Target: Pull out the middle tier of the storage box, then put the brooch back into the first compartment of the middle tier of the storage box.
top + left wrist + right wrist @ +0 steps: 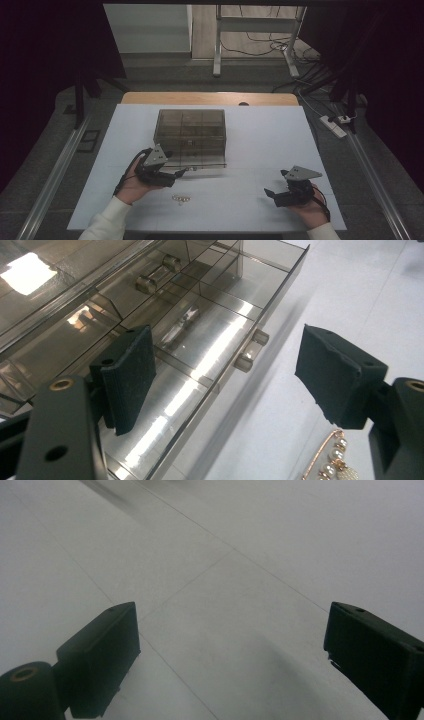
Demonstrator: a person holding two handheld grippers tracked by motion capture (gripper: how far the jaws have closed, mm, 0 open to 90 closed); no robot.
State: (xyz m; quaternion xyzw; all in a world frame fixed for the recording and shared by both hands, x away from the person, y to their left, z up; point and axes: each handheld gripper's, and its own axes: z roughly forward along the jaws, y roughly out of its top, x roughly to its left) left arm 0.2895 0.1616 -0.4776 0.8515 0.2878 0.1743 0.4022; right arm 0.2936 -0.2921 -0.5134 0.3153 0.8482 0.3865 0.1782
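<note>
The smoked acrylic drawer box stands mid-desk toward the far edge, its bottom drawer pulled out toward the near edge. The left gripper hangs at the drawer's handle, jaws released, nothing between them. A pearl bracelet lies near the near edge. The right gripper rests released at the near right corner.

The high view looks forward and down over the whole white table. The left gripper view sits close over the smoked drawer box, facing toward 1 o'clock; both share it. The right gripper view hovers close above bare tabletop.
</note>
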